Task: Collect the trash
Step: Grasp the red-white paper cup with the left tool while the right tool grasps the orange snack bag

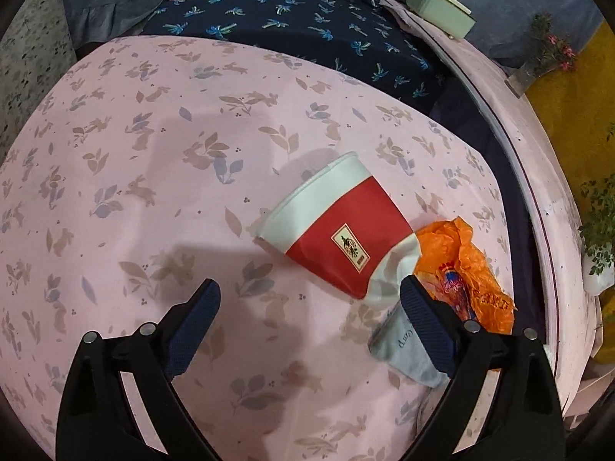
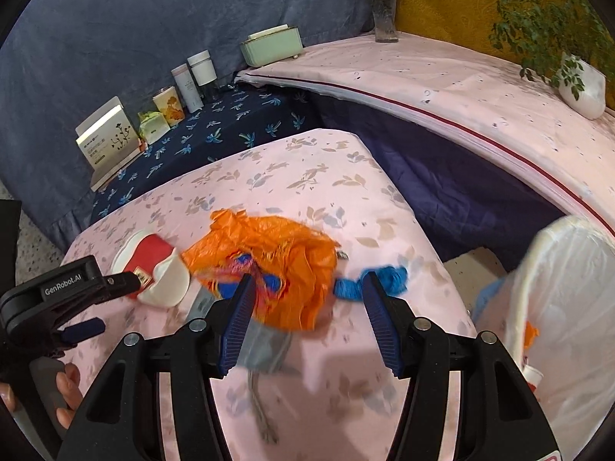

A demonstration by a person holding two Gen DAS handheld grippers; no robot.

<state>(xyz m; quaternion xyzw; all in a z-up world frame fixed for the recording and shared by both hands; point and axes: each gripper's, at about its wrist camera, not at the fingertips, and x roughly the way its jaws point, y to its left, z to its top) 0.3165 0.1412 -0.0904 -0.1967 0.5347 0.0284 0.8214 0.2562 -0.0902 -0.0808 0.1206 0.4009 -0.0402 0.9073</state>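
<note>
While several scraps lie uncollected on the pink cloth [image 1: 161, 161], the step in hand looks like the approach to the next pickup, with neither tool gripping anything.

The left gripper [image 1: 309, 317] has its jaws spread wide and empty, tilted down over the cloth. A crushed red and white cup [image 1: 338, 226] lies on its side just beyond it, mouth toward the far left. Touching the cup's base on the right is an orange wrapper [image 1: 472, 269], and a grey pouch [image 1: 403, 349] sits under the right finger, beside the wrapper.

The right gripper [image 2: 307, 319] holds its jaws about half open, with nothing pressed between the pads. From its view the orange wrapper [image 2: 269, 269] lies right ahead between the fingertips, still flat on the cloth. A blue scrap [image 2: 369, 282] rests just right of the wrapper, near the right finger. The cup [image 2: 157, 272] is to the left, with the left gripper [image 2: 103, 303] hovering beside it.

At the near right stands a bin [image 2: 569, 307] lined with a clear bag, already holding some orange and blue bits.

So I count 4 pieces left to clear. The next move calls for each tool to sink onto its piece: the left around the cup's flattened body, the right onto the wrapper's raised folds. The wrapper is thin and crumpled, so the pads should bite a bunched ridge. After that comes a carry to the right, into the bin.
</note>
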